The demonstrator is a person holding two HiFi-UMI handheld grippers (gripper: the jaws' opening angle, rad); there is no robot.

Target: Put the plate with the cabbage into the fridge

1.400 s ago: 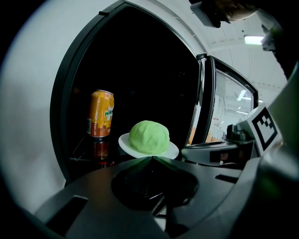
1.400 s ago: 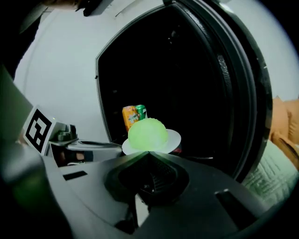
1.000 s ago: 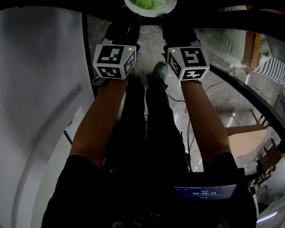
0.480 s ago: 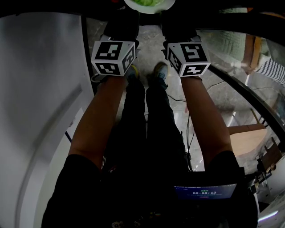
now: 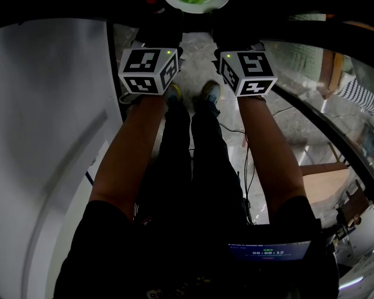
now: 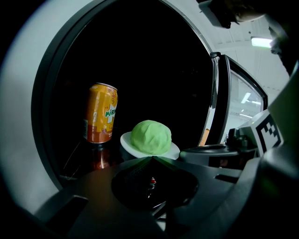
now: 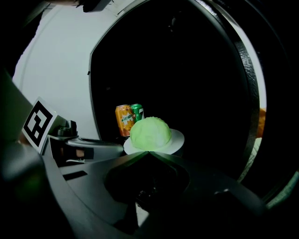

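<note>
A white plate [image 6: 125, 140] carries a round green cabbage [image 6: 150, 137] at the mouth of the dark fridge [image 6: 154, 60]. My left gripper [image 6: 152, 158] is shut on the plate's near rim, and my right gripper [image 7: 149, 153] is shut on the same rim [image 7: 176, 138] beside it. In the right gripper view the cabbage [image 7: 150, 132] sits just beyond the jaw tips. The head view shows only the plate's edge [image 5: 196, 6] at the top, past the two marker cubes [image 5: 147, 70] [image 5: 248, 71]. The plate hangs above the shelf; I cannot tell whether it touches it.
An orange soda can [image 6: 100, 113] stands inside the fridge left of the plate, with a green can [image 7: 137, 112] behind it. The open fridge door [image 6: 219, 102] stands at the right. White fridge wall [image 5: 52, 134] is on the left; the person's legs and feet are below.
Both grippers have carried the plate forward toward the fridge interior: the orange can looks bigger and nearer, and the plate has slid further off the top of the head view.
</note>
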